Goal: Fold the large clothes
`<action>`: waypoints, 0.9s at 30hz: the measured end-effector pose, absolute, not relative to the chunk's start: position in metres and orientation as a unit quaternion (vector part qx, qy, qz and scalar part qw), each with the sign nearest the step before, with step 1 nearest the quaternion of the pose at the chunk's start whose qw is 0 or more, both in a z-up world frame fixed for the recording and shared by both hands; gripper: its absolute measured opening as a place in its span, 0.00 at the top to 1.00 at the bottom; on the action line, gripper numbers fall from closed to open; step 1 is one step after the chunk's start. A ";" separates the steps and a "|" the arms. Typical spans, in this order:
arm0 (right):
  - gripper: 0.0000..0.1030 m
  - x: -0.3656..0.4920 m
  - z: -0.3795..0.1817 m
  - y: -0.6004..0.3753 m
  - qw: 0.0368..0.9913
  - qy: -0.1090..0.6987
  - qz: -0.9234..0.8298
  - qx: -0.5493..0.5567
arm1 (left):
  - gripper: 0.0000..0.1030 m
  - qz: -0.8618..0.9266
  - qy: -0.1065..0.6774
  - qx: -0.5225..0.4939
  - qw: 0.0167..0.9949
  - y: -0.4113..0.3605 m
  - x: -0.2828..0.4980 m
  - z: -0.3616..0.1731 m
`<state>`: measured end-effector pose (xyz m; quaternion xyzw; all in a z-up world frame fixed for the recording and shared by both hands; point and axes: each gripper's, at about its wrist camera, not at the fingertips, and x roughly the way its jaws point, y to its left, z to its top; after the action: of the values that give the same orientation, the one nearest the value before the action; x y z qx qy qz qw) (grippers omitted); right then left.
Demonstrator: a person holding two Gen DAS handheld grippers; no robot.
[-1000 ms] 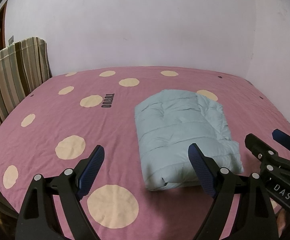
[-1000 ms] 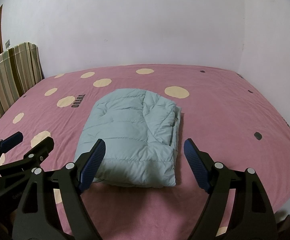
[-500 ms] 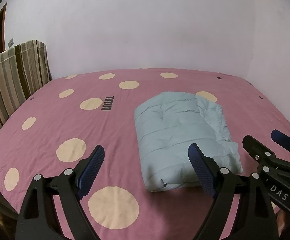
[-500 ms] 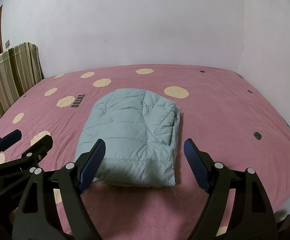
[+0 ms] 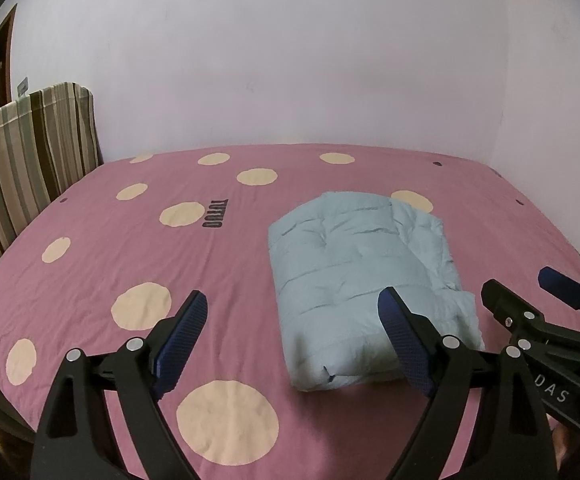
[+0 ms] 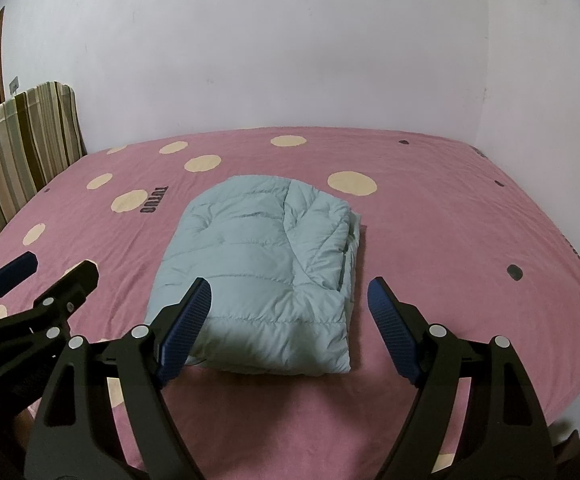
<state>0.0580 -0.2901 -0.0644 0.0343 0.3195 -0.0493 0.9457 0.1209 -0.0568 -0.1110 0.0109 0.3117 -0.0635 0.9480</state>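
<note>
Grippers both held above the near edge of the bed, nothing gripped. Left gripper jaws wide apart, empty, over bare pink sheet and a cream dot, just left of the jacket. Right gripper jaws also wide apart, empty, straddling the jacket's near end from above, not touching it. Folded pale blue puffer jacket lies flat on the sheet, roughly mid-bed, nearer the near edge than the far edge by the wall. Long axis runs near edge to far edge, slightly tilted; rounded end points toward the wall, squared folded end toward the grippers. Open layered edge faces the bed's right side. Striped headboard stands at the bed's left edge.
</note>
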 end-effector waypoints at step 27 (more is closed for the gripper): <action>0.22 0.083 -0.083 -0.305 0.939 0.336 -0.065 0.040 | 0.14 -0.029 0.325 0.013 0.945 -0.041 0.157 -0.132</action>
<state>0.0826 -0.3053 -0.0826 0.0400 0.3364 -0.0647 0.9386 0.1571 -0.0414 -0.1322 0.0127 0.3246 -0.0294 0.9453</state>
